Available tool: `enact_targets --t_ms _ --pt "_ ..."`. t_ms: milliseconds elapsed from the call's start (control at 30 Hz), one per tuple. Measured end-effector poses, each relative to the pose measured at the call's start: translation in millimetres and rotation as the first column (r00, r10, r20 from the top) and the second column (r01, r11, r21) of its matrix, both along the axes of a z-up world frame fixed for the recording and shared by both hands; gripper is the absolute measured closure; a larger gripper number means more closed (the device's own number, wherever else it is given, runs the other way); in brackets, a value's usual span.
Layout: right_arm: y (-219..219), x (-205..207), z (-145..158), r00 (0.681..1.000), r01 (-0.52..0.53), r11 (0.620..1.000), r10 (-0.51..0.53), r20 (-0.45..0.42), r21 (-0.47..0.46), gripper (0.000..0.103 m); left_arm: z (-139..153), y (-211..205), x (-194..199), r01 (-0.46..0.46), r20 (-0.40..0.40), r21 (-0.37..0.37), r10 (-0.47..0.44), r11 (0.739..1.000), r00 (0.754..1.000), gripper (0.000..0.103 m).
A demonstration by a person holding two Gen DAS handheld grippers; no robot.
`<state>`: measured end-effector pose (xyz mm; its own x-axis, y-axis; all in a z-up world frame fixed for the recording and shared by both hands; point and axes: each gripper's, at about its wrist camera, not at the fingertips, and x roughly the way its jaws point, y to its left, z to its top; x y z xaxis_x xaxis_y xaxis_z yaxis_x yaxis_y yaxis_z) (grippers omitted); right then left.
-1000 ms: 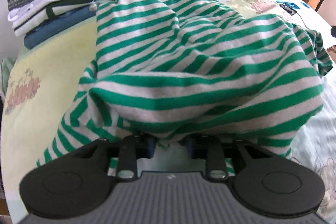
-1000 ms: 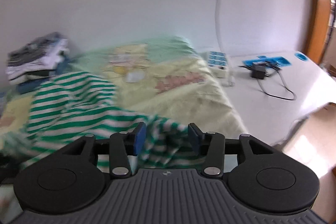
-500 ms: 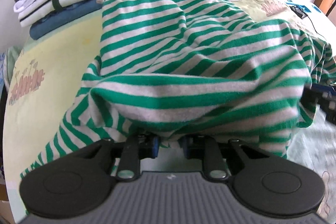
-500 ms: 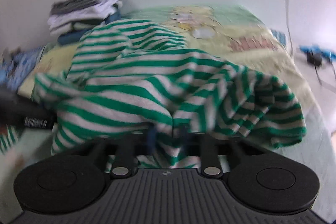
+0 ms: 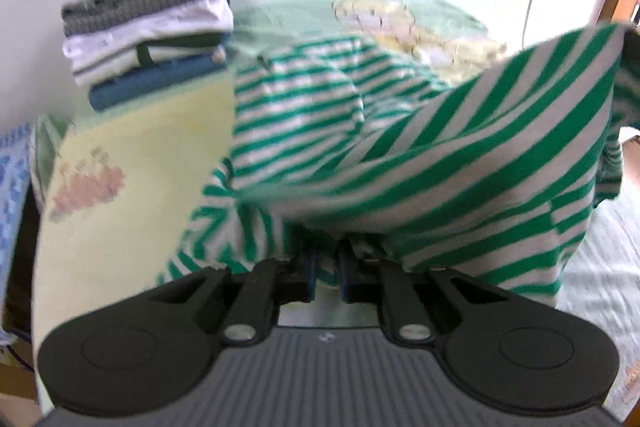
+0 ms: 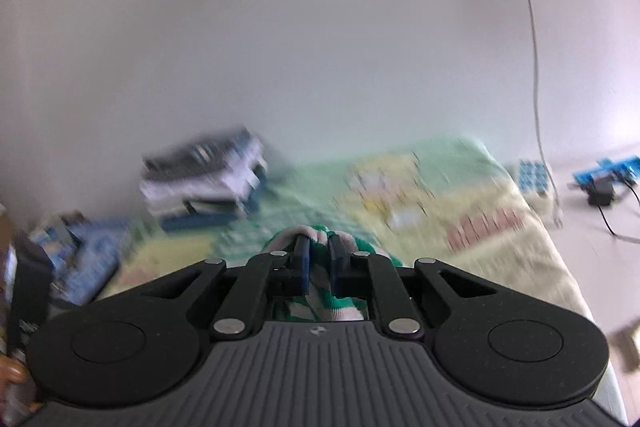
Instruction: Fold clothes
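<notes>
Pinching the green-and-white striped shirt (image 5: 460, 155) at two points, we hold it lifted over the bed (image 5: 132, 163).

Our left gripper (image 5: 326, 267) has just been closing, blue pads nearly together with a bunch of shirt hem nipped between them. Our right gripper (image 6: 319, 259) has likewise narrowed to a slim gap, striped cloth clamped between its pads. Behind, a stack of folded clothes (image 5: 148, 31) sits against the wall; both views are motion-blurred.

Black gripper (image 5: 326, 267) with blue pads, ribbed grey body, silver screws.
</notes>
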<state>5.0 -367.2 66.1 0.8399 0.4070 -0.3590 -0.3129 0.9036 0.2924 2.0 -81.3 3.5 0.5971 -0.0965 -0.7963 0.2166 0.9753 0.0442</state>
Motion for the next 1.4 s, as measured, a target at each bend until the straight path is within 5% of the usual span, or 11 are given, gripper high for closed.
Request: enact_targets --t_ms 233,333,600,700,867,933,1000,1133,1300,1367,1400 --pt "5 -14 29 0.996 -0.024 0.999 0.021 0.082 0.036 0.094 10 24 -38 0.081 0.047 0.025 -0.083 0.996 0.995 0.089" --pt "12 -15 32 0.995 -0.023 0.999 0.020 0.094 0.029 0.094 -3 17 -63 0.165 0.061 0.093 -0.171 0.982 0.983 0.063" --pt "12 -35 55 0.981 -0.013 0.999 0.004 0.195 0.045 0.103 -30 21 -70 0.120 0.158 0.275 -0.168 0.954 0.973 0.057" --pt "15 -42 69 0.970 0.033 0.999 -0.028 0.240 -0.015 0.103 -32 23 -69 0.142 0.204 0.311 -0.211 0.940 0.956 0.033" --pt "15 -35 38 0.995 0.027 0.992 -0.015 0.095 -0.121 0.078 -58 7 -61 0.225 0.134 0.326 -0.280 0.918 0.951 0.056" --pt "19 -40 10 1.000 0.013 0.975 -0.007 0.026 -0.221 0.047 -66 2 -67 0.246 0.128 0.333 -0.302 0.910 0.945 0.054" --pt "23 -44 -20 0.999 -0.013 0.952 0.000 -0.043 -0.305 0.031 -74 1 -67 0.243 0.114 0.335 -0.295 0.910 0.949 0.049" --pt "22 -37 -70 0.984 0.015 0.948 -0.071 -0.164 -0.318 0.030 -78 8 -52 0.187 0.113 0.260 -0.223 0.947 0.968 0.039" --pt "15 -14 -106 0.947 0.077 0.992 -0.104 -0.303 -0.100 0.031 -75 8 -37 0.155 0.072 0.173 -0.169 0.973 0.983 0.082" --pt "16 -12 -111 0.940 0.098 0.993 -0.114 -0.321 -0.064 0.051 -74 6 -36 0.140 0.074 0.181 -0.156 0.973 0.985 0.089" --pt "18 -13 -109 0.940 0.085 0.995 -0.100 -0.327 -0.060 0.081 -72 8 -36 0.127 0.075 0.169 -0.141 0.977 0.987 0.090"
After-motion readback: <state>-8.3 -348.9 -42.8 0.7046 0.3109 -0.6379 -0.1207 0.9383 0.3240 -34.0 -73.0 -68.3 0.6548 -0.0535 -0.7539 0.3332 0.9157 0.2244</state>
